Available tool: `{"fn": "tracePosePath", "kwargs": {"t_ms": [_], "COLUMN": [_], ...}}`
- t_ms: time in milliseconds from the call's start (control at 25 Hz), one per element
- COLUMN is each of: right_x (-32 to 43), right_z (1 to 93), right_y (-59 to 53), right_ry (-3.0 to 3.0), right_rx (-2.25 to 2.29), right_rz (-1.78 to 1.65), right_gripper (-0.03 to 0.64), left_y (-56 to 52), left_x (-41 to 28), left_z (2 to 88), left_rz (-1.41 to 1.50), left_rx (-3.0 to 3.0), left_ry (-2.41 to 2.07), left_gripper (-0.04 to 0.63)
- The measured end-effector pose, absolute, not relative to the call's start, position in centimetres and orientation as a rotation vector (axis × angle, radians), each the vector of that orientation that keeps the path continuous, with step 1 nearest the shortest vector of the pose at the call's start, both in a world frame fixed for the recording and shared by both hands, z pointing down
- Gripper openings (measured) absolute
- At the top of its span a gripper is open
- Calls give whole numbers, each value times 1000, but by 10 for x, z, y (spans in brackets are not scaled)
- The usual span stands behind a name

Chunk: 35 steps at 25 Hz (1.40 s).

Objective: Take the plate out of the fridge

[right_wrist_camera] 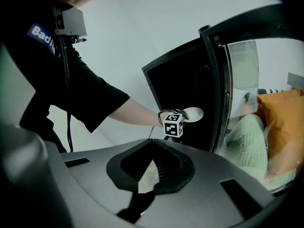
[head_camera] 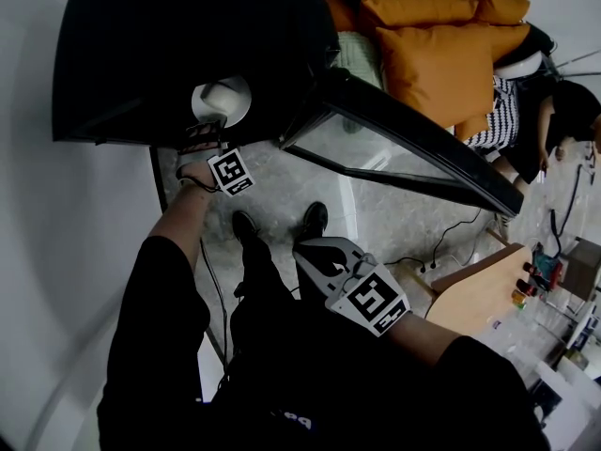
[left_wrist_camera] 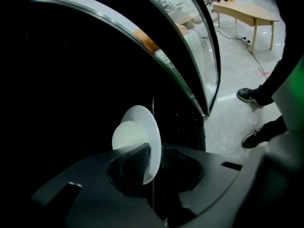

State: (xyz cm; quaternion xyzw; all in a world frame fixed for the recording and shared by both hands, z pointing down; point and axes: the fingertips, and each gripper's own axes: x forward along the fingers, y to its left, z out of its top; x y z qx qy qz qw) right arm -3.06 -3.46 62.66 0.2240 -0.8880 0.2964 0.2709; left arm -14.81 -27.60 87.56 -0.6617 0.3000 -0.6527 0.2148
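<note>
Task part-done. Fridge (head_camera: 141, 54) stands open, glass door (head_camera: 394, 148) swung out to the right. Plate (left_wrist_camera: 140, 127), white, is seen at the mouth of the dark interior, not yet brought clear of the cabinet.

L gripper (left_wrist_camera: 153, 148): jaws closed partway onto the plate's near rim, a pad on each face; plate is held edge-on btwn them. Whether it still touches a shelf can't be told, as the interior is too dark.

R gripper (right_wrist_camera: 151, 163): held low and near, well apart from the fridge; jaws drawn almost together, nothing btwn them.

Left to do, as judged: plate to be drawn out towards the near side, past the door frame, then set down somewhere.

Surroundings: orange cushions (head_camera: 441, 54) far right behind the door; wooden table (head_camera: 474, 294) right, w/ small items on it; cable (head_camera: 451, 233) trailed over the floor; shoes (head_camera: 315, 219) below.

Obstacles: door edge is just right of the plate, so clearance looks tight on that side. Nothing else is seen in the way.
</note>
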Motion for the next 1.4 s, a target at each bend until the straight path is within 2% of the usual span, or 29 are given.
{"fn": "tracePosePath", "kwargs": {"t_ms": [480,1040,1400], "right_x": [-35,-31,-30], "right_z": [616,602,588], "right_y": [-38,-45,-47], "right_ry": [-2366,-2373,-2408], "right_rx": [614,639,644], "right_rz": [720,662,638], "right_gripper": [9,9,9], "left_y": [-273,-269,-227], "left_x": [-147,-142,-138], "left_z": [840,809,770], "left_rz": [-1756,-1714,-1680], "left_rx": [-1708,-1694,-1699], "left_ry": [799,795,831], "left_gripper": [15,14,15]}}
